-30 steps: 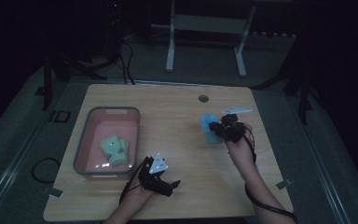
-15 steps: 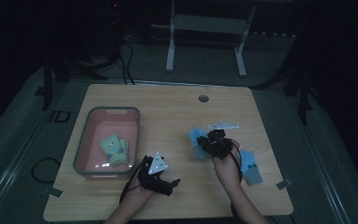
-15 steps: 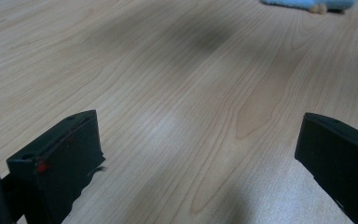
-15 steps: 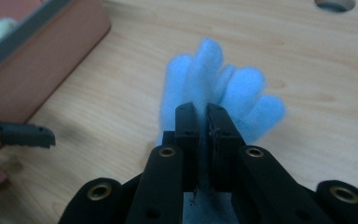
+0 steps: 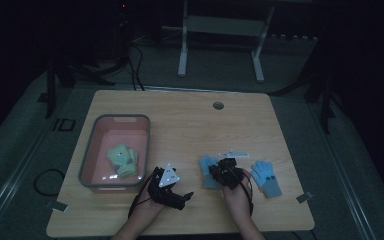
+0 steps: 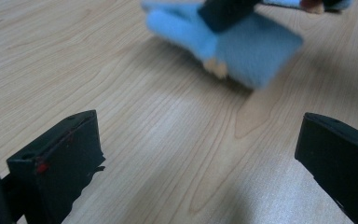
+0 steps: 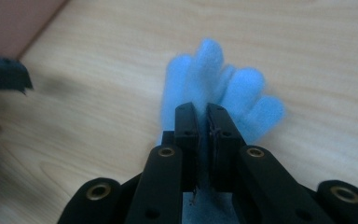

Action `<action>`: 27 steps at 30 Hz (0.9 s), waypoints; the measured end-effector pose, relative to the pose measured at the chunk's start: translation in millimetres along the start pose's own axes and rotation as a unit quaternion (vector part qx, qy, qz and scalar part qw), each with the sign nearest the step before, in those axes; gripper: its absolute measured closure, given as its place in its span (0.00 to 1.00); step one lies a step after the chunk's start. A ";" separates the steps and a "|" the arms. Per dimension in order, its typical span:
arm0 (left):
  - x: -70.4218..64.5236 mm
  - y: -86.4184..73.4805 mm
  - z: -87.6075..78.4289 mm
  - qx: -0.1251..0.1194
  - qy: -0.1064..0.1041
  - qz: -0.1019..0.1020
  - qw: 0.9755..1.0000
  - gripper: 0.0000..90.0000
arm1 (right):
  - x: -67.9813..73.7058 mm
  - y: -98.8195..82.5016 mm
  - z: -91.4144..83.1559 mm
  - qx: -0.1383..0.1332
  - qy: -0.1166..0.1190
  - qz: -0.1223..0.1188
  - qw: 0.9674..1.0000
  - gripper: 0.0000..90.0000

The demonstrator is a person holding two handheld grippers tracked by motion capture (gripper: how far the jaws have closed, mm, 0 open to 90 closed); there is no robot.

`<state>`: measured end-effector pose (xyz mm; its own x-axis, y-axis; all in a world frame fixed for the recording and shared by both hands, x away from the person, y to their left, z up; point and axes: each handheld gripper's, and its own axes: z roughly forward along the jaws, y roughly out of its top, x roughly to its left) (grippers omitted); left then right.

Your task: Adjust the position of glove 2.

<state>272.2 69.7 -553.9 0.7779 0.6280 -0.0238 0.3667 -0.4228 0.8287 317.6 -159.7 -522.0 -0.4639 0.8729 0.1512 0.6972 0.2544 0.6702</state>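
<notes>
My right gripper [image 5: 219, 171] [image 7: 203, 116] is shut on a light blue glove [image 5: 208, 168] [image 7: 214, 84]. The glove's fingers stick out past the jaws, low over the wooden table [image 5: 190, 125]. A second blue glove [image 5: 266, 178] lies flat on the table just right of that hand. My left gripper [image 5: 182, 196] [image 6: 198, 133] rests near the front edge, its jaws wide open with nothing but bare wood between them. In the left gripper view the held glove [image 6: 247, 46] sits ahead, and it is blurred.
A pink bin [image 5: 96, 150] stands at the left of the table with green gloves [image 5: 122, 159] inside; its corner [image 7: 14, 18] also shows at the top left of the right gripper view. A round cable hole [image 5: 218, 105] sits near the far edge.
My right gripper has come down and toward the front edge, carrying the blue glove from the back right. The second blue glove now shows beside it. The left gripper has stayed put.
</notes>
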 end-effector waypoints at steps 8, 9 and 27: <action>-0.1 -0.4 1.1 0.005 -0.005 0.002 1.000 0.01 | -0.8 -11.1 9.9 0.012 -0.015 -0.009 1.000 0.89; -0.2 -0.6 1.1 0.003 -0.007 0.001 1.000 0.01 | -1.1 -12.4 12.0 0.017 -0.016 -0.011 1.000 0.88; -0.1 -1.4 1.1 0.005 -0.007 0.006 1.000 0.01 | -1.9 -5.4 7.9 0.006 -0.006 -0.094 0.996 0.64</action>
<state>272.1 69.6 -555.7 0.7889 0.6141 -0.0215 0.3623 -0.4366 0.8235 319.0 -159.5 -531.7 -0.5802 0.8144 0.0146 0.6048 0.4188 0.6774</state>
